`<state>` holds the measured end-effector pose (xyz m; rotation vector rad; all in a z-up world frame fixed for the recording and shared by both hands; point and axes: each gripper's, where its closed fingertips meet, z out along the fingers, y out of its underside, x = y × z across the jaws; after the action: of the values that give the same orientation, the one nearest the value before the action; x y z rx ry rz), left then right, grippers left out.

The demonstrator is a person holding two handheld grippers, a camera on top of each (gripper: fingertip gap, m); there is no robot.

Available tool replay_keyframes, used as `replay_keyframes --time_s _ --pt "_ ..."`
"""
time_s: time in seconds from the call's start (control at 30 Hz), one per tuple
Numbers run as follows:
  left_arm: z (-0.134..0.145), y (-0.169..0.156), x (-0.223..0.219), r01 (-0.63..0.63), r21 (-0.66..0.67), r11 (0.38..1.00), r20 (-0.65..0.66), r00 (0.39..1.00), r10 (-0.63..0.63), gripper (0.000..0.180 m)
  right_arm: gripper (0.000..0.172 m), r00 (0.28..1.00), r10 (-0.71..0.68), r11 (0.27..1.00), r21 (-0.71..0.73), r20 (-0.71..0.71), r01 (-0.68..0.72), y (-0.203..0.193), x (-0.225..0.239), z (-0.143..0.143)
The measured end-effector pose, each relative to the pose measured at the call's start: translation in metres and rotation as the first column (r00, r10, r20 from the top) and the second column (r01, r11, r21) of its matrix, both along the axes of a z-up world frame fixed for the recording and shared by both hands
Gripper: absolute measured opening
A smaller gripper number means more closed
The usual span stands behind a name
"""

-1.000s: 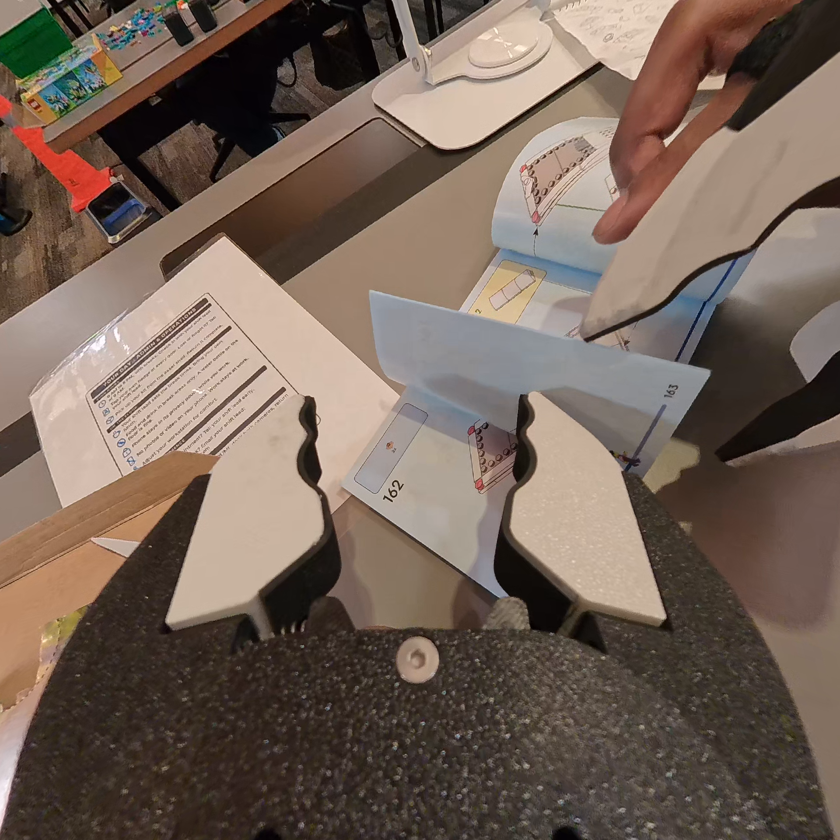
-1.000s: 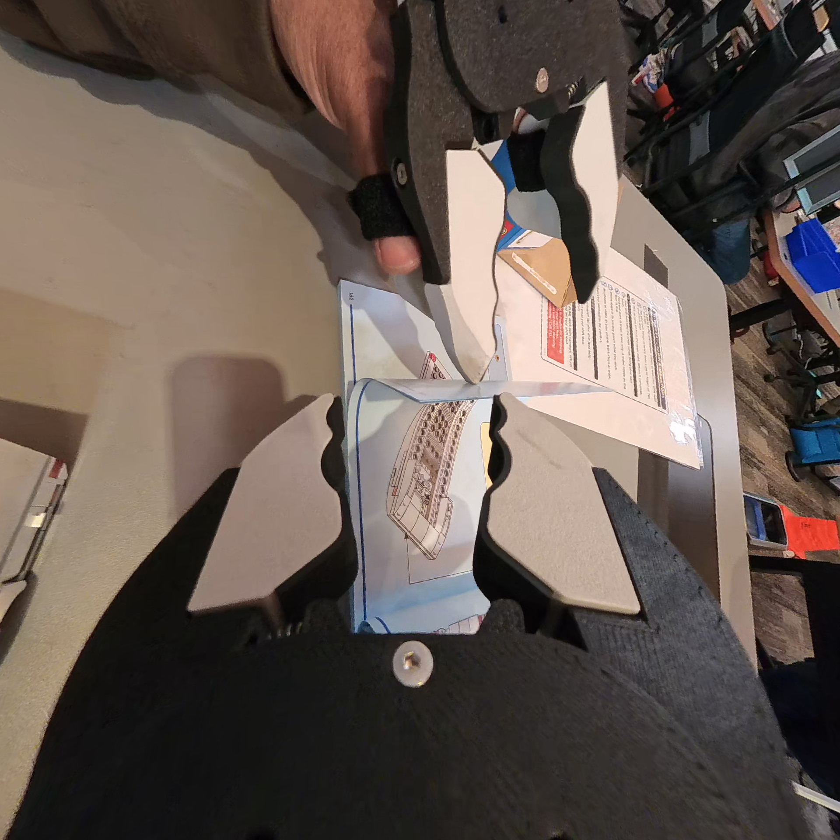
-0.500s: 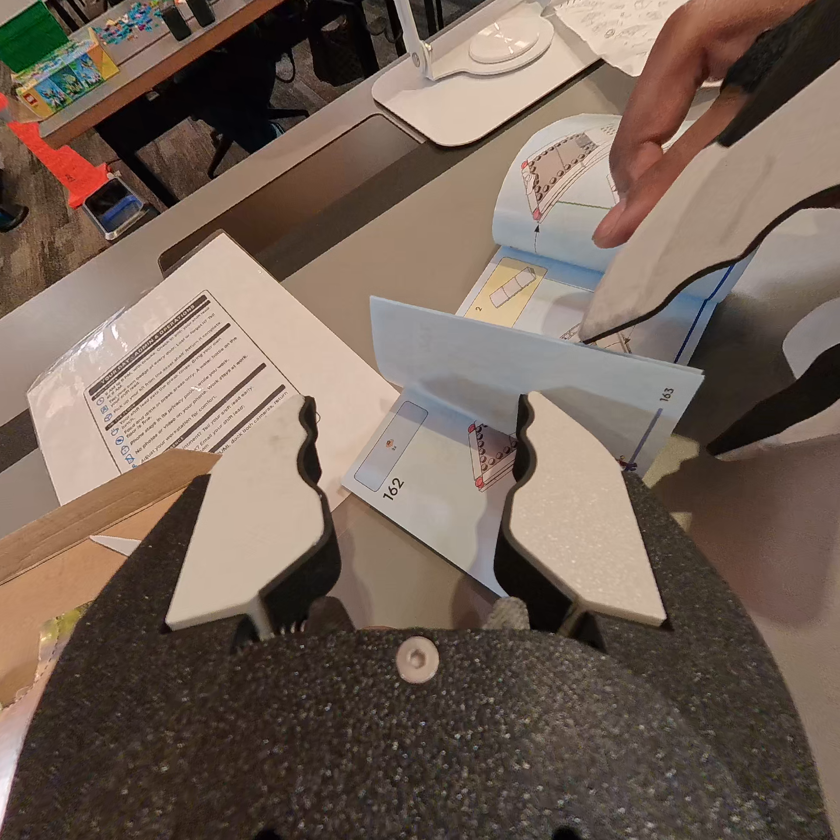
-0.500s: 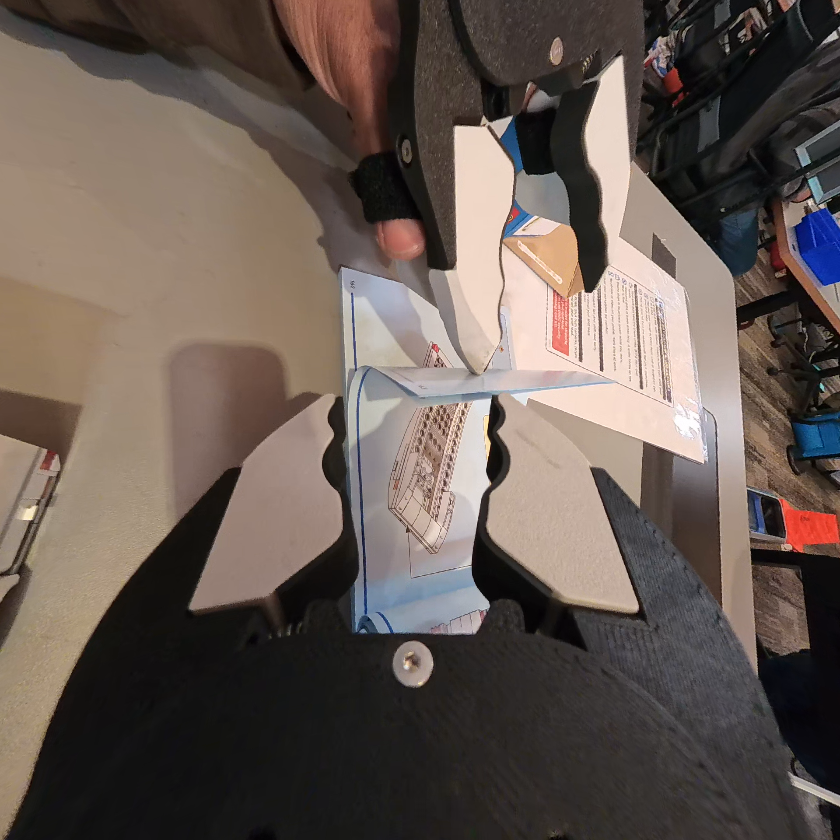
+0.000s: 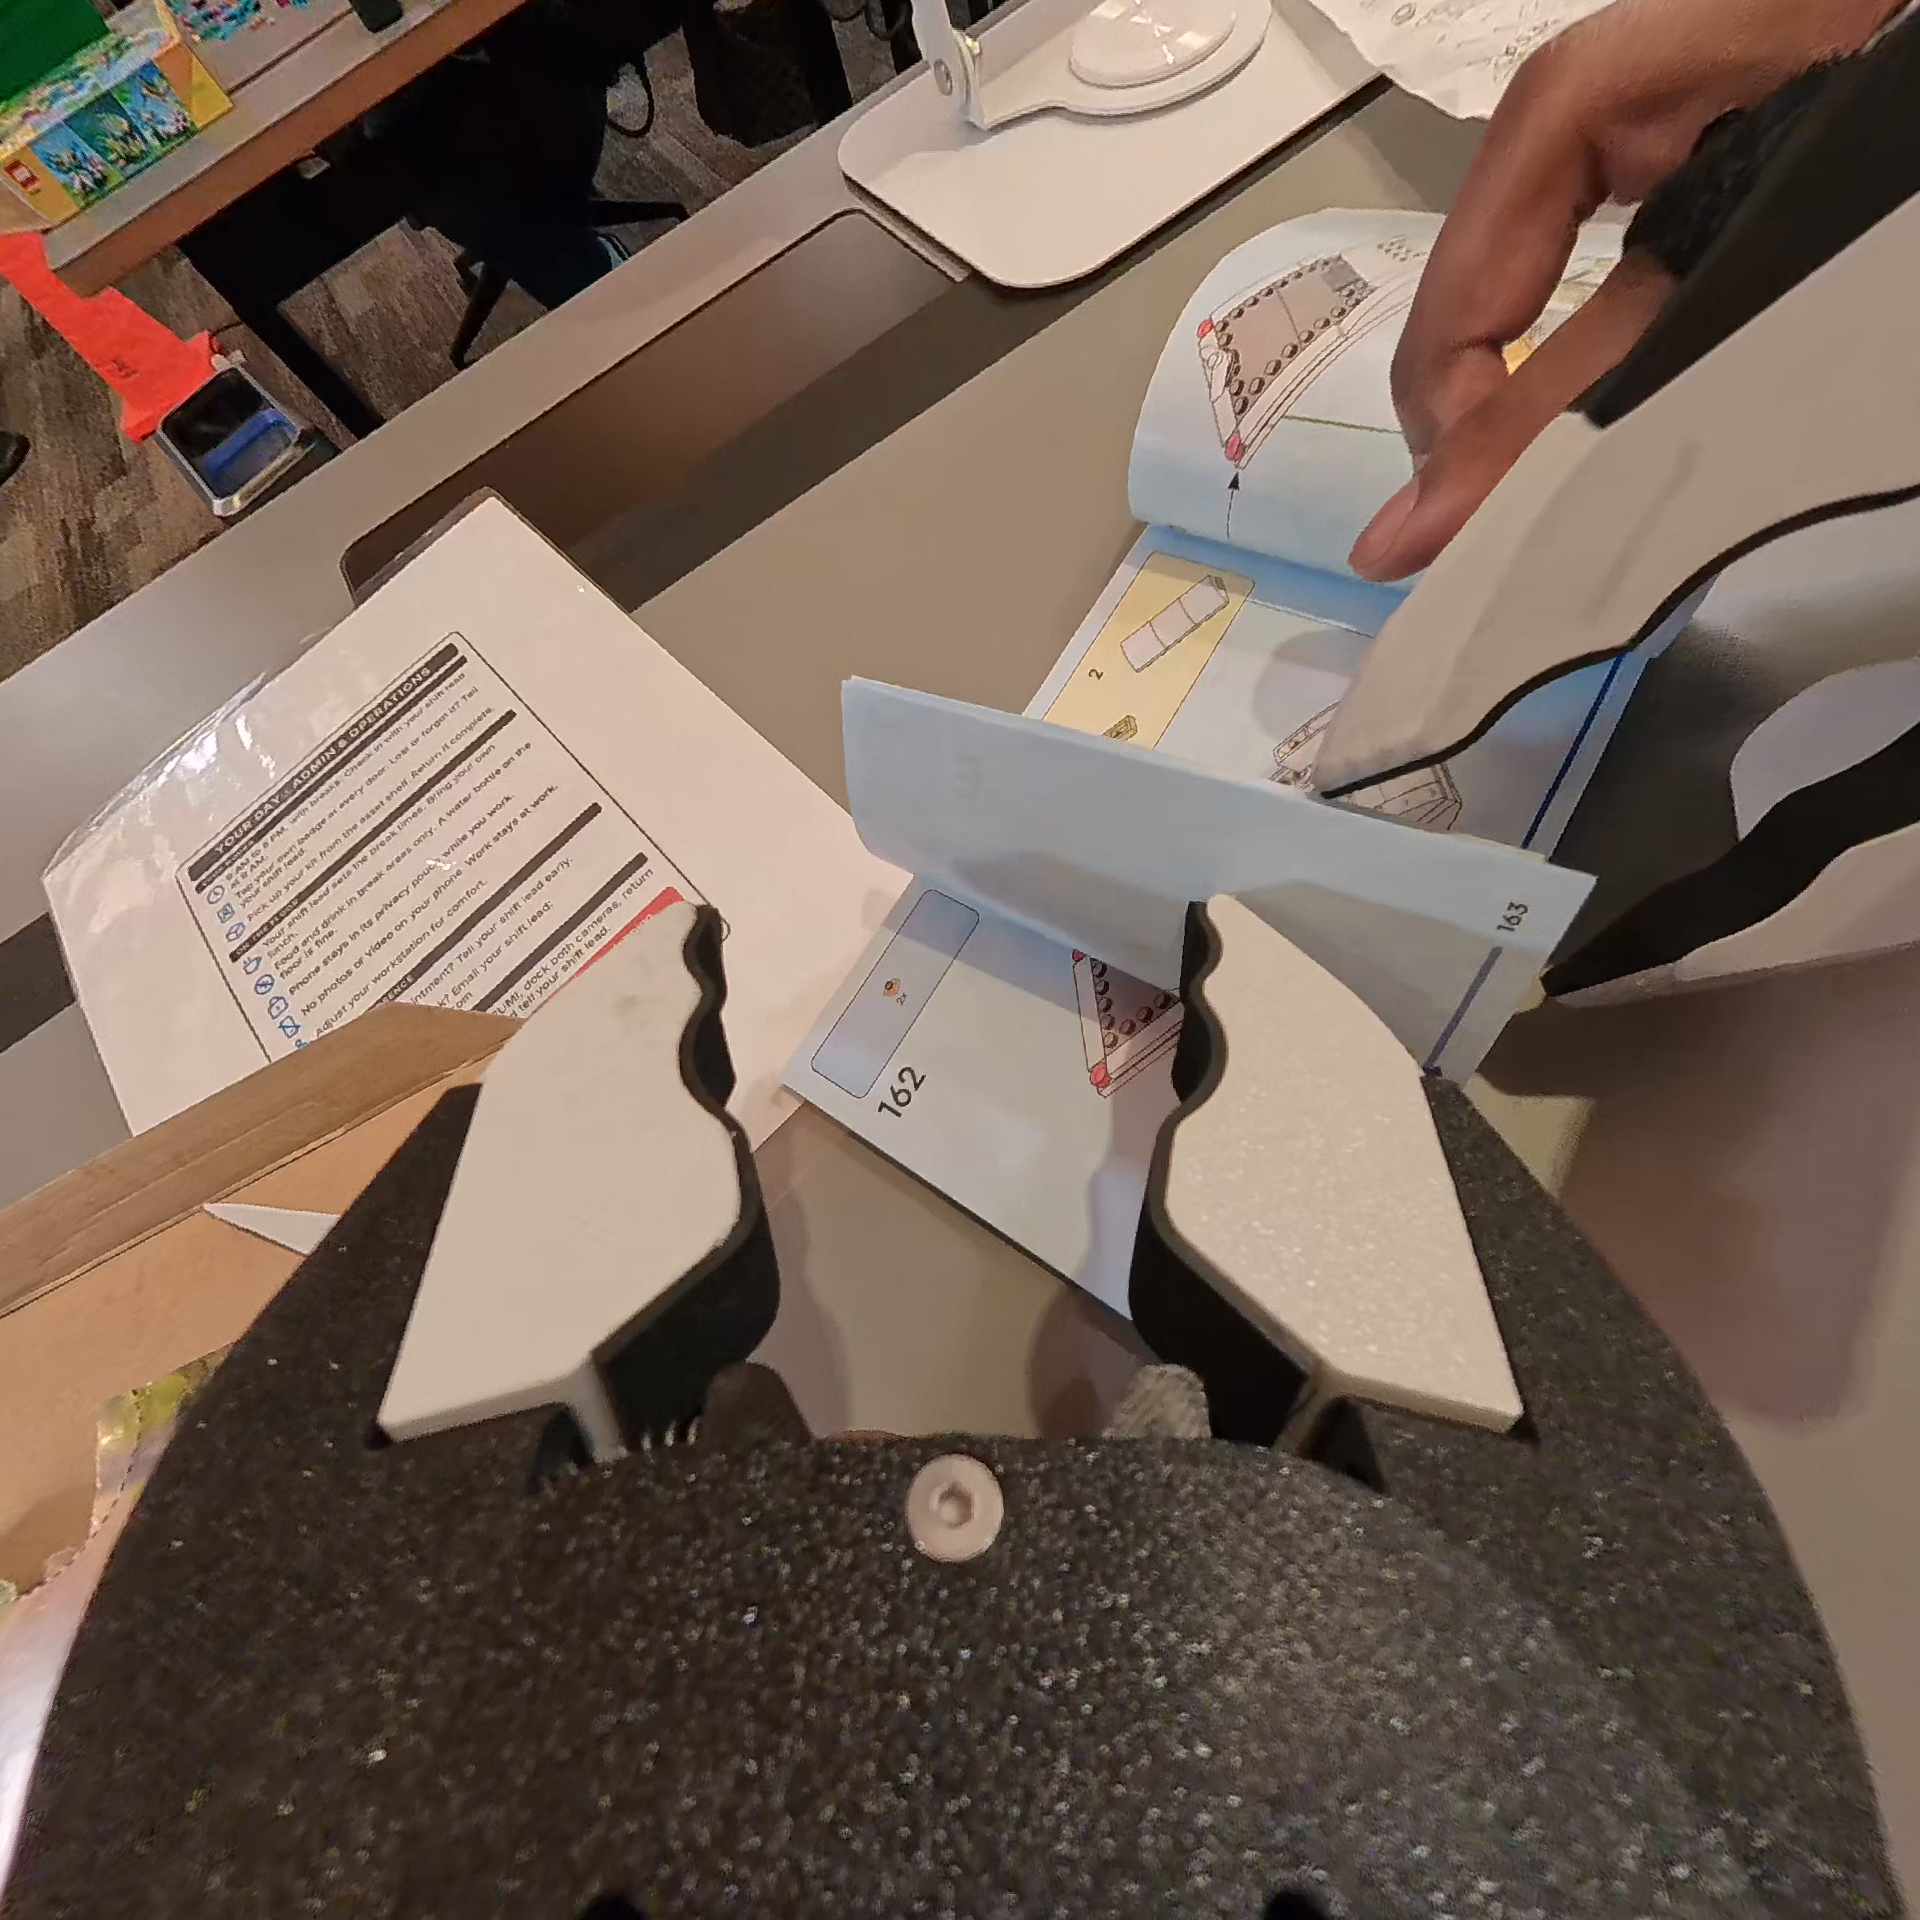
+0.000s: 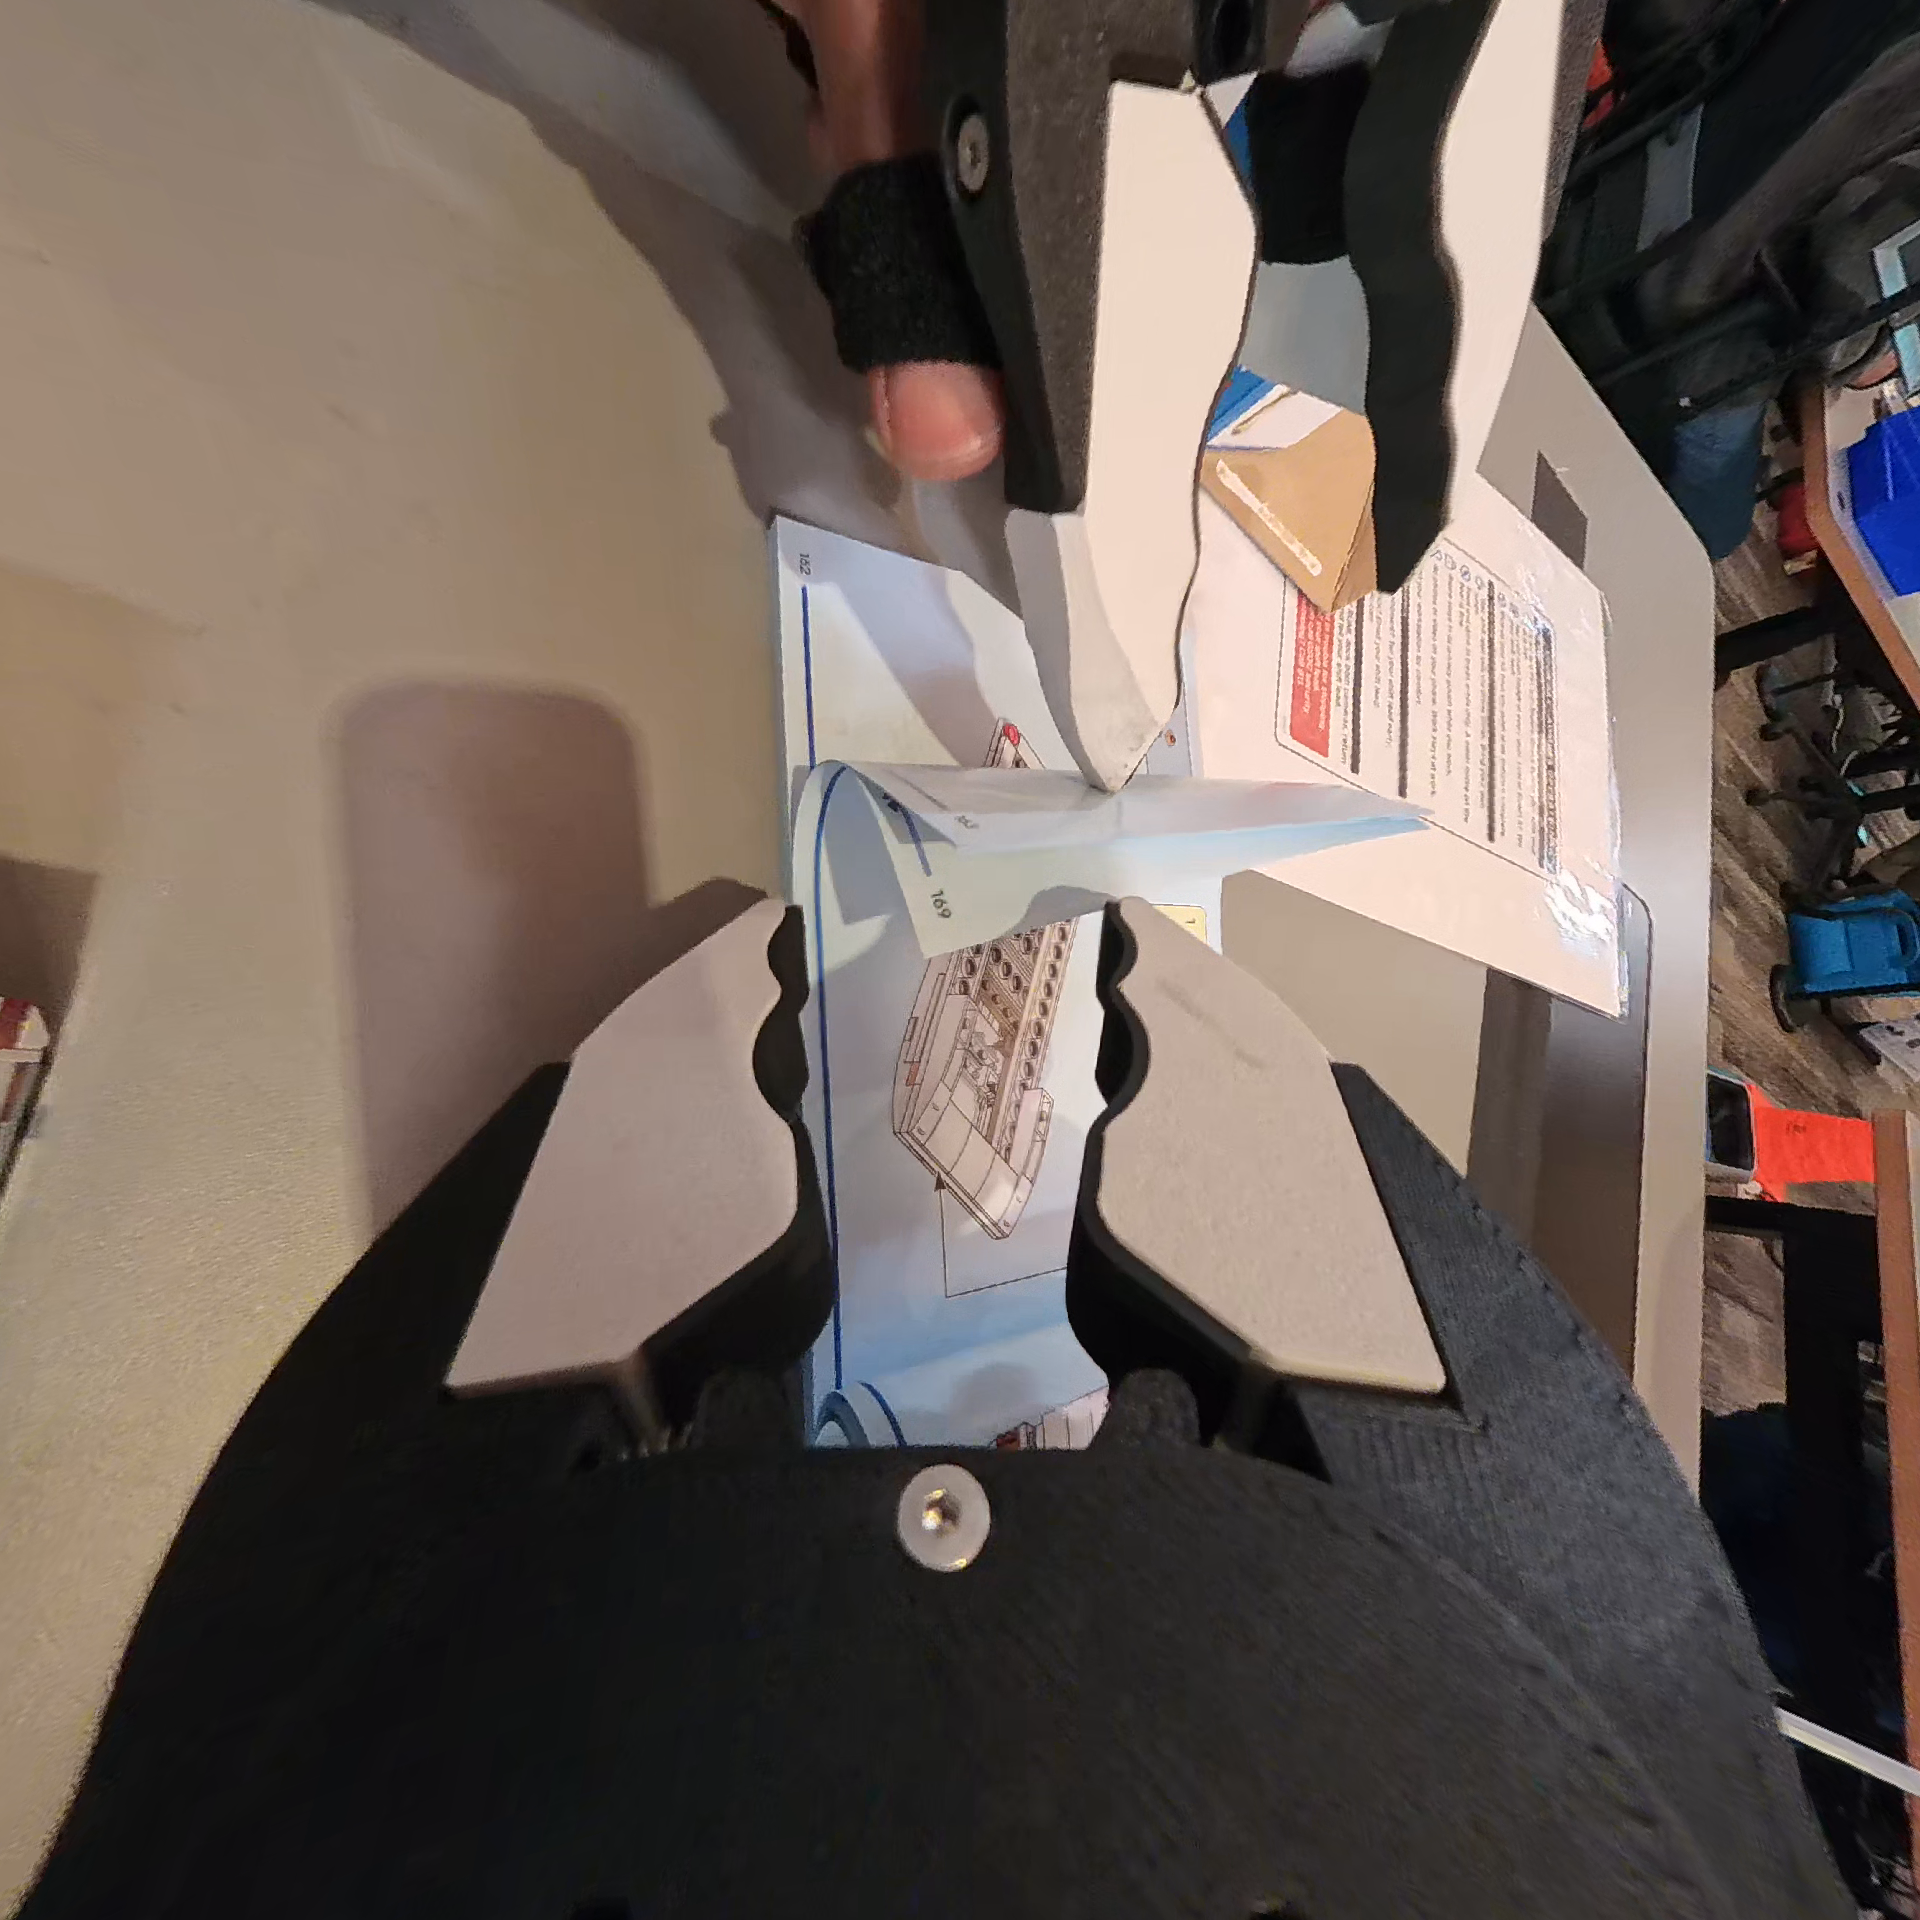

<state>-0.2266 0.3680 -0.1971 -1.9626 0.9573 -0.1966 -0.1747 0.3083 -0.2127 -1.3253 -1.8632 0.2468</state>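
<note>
An open pale-blue instruction booklet (image 5: 997,1122) lies on the grey table (image 5: 883,436). A sheaf of its pages (image 5: 1143,821) stands raised from the spine. My left gripper (image 5: 951,920) is open over the near page, and one of its fingers (image 6: 1101,675) touches the raised sheaf (image 6: 1195,821) at the tip. My right gripper (image 6: 945,914) is open over the far page. A loose page curls between its fingertips, and its pads do not press on it. In the left wrist view the right gripper (image 5: 1439,888) straddles the sheaf's outer edge.
A laminated printed sheet (image 5: 416,779) lies left of the booklet and partly under it. A brown cardboard box (image 5: 156,1247) is at the near left. A white lamp base (image 5: 1039,177) stands at the back. A hand (image 5: 1507,260) holds the right gripper.
My right gripper's jaws have narrowed a little and stay open. The raised sheaf has fanned, and one page now curls towards the right fingertips. My left gripper has hardly moved.
</note>
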Motion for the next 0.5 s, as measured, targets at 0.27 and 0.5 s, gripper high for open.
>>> replay_keyframes --time_s 0.27,0.5 --pt "0.003 -0.002 -0.010 -0.014 0.002 1.000 -0.056 0.998 0.014 0.084 0.054 1.000 -0.003 1.000 0.004 0.027 0.002 -0.001 -0.003 -0.009" --pt "0.033 0.004 -0.038 -0.122 0.119 0.985 -0.094 0.987 0.133 0.080 0.053 0.999 -0.005 1.000 0.004 0.038 0.005 0.000 -0.004 -0.013"
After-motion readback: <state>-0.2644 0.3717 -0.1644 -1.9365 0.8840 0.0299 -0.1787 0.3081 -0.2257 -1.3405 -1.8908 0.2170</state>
